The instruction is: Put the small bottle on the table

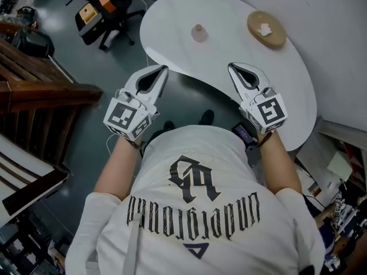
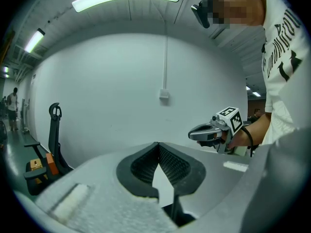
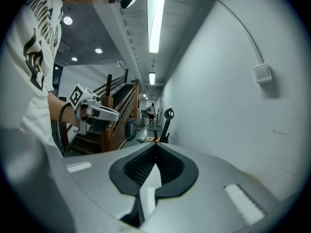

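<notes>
Printed white shirt (image 1: 195,211) fills the foreground. Ahead of and between the left hand-held gripper (image 1: 163,69) and the right hand-held gripper (image 1: 231,67), both clenched and empty, the small bottle (image 1: 198,33) stands on the table (image 1: 172,22), well apart from both, its details too small to make out.

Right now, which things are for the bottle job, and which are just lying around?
For the job: small bottle, standing on the table; left gripper and right gripper, both with fingers shut and empty.
Just lying about: wooden plate, office chair, wooden stairs.
</notes>
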Demonstrator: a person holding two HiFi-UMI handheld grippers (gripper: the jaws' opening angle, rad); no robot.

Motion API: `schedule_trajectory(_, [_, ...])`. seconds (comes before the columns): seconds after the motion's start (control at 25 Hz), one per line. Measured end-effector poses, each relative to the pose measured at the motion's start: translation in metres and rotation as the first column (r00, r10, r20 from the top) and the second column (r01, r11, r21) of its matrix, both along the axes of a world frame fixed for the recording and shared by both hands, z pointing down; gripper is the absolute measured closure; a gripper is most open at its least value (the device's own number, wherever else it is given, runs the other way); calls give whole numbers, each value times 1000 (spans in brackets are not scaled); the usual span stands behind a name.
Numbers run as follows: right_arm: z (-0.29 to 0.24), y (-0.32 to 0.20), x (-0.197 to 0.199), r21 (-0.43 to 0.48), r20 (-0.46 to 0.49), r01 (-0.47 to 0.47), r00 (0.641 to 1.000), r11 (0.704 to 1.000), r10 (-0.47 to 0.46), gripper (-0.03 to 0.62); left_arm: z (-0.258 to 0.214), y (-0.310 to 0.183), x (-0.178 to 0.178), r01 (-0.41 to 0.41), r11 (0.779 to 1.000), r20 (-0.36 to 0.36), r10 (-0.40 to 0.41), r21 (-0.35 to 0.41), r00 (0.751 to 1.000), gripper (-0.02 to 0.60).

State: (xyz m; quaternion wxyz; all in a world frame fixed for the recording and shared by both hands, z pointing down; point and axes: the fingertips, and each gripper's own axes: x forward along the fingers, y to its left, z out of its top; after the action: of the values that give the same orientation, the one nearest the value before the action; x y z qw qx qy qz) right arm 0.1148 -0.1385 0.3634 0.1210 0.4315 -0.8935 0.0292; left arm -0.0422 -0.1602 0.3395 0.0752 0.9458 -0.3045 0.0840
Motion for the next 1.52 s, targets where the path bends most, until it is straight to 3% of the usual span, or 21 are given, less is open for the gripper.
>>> schedule_trajectory(0.2, [-4,14,-31,-1,-4,-48,999,999,48,592,-7,11,-40,-43,999,0,43,7,999,575])
schedule_trajectory(0.6, [-18,46,-129,-1,-10,-119,993,993,119,592,-20,31,-147,-97,995,-37,98,28,995,575])
schedule_trajectory(0.88, [-38,79,-181,32,-12,-174,985,984,174,592,-24,55,-193,-158,986,-64,161,47,985,575])
schedule_trajectory(1.12, [-44,108,-196,54,-43,-177,983,983,179,592,-37,84,-201,-220,972,-106,229,86,968,575])
schedule_trajectory(1.52, [-47,161,-172,56,-50,-145,988,988,148,592,-40,127,-162,-223,971,-104,231,89,967,575])
